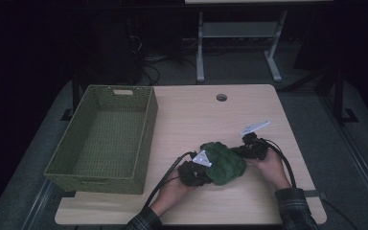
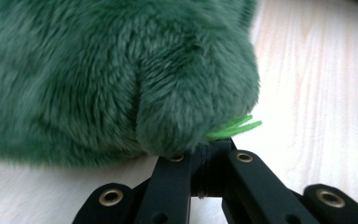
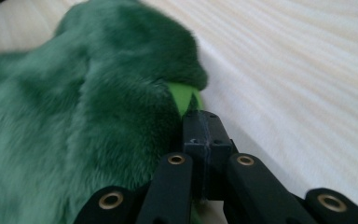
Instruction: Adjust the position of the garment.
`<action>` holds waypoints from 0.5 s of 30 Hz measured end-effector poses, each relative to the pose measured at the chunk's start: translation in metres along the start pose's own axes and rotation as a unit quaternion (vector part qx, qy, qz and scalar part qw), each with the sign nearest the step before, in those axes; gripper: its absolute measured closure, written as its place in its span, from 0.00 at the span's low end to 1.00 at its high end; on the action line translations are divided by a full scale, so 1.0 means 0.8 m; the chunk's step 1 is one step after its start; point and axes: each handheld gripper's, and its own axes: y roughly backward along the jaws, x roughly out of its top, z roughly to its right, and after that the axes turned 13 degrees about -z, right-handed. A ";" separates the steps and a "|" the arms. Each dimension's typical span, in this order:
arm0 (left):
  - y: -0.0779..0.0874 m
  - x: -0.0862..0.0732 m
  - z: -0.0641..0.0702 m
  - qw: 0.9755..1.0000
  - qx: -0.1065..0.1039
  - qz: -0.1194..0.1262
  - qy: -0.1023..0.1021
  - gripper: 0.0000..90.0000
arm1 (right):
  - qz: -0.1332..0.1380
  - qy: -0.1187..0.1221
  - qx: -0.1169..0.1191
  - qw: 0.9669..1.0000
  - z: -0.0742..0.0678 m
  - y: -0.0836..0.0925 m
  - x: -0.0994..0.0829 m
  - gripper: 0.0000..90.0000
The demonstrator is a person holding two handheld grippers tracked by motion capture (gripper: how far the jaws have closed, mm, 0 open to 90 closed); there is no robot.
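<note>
A dark green furry plush cloth (image 1: pixel 224 162) lies bunched on the light wooden table (image 1: pixel 196 115), between the two hands. My left gripper (image 1: pixel 206 171) is at its left side, shut on an edge of the plush (image 2: pixel 177 107), where bright green threads (image 2: pixel 235 128) stick out by the jaw tips. My right gripper (image 1: pixel 239 152) comes in from the right and is shut on the opposite edge of the plush (image 3: pixel 102 107), pinching a bright green tab (image 3: pixel 182 95).
A green woven basket (image 1: pixel 106 139) stands empty on the table's left side. A round cable hole (image 1: pixel 221 97) sits near the far edge. Beyond the table are dark floor and a white desk frame (image 1: pixel 239 38).
</note>
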 end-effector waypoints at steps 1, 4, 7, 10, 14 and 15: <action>0.002 -0.002 -0.003 1.000 0.003 -0.001 0.000 0.99 | 0.000 0.000 -0.001 1.000 -0.002 0.001 -0.002 1.00; 0.007 -0.007 -0.010 1.000 0.010 -0.002 0.007 0.99 | -0.001 0.002 -0.005 1.000 -0.010 0.006 -0.008 1.00; 0.012 -0.012 -0.019 1.000 0.019 -0.003 0.014 0.99 | -0.006 0.006 -0.003 1.000 -0.016 0.009 -0.016 1.00; 0.018 -0.017 -0.031 0.999 0.030 -0.008 0.017 0.99 | -0.009 0.010 0.000 1.000 -0.027 0.013 -0.026 1.00; 0.021 -0.020 -0.039 0.999 0.034 -0.005 0.030 0.99 | -0.012 0.022 -0.003 1.000 -0.039 0.015 -0.034 1.00; 0.022 -0.021 -0.041 0.999 0.037 -0.008 0.026 0.99 | -0.013 0.021 -0.001 1.000 -0.042 0.016 -0.036 1.00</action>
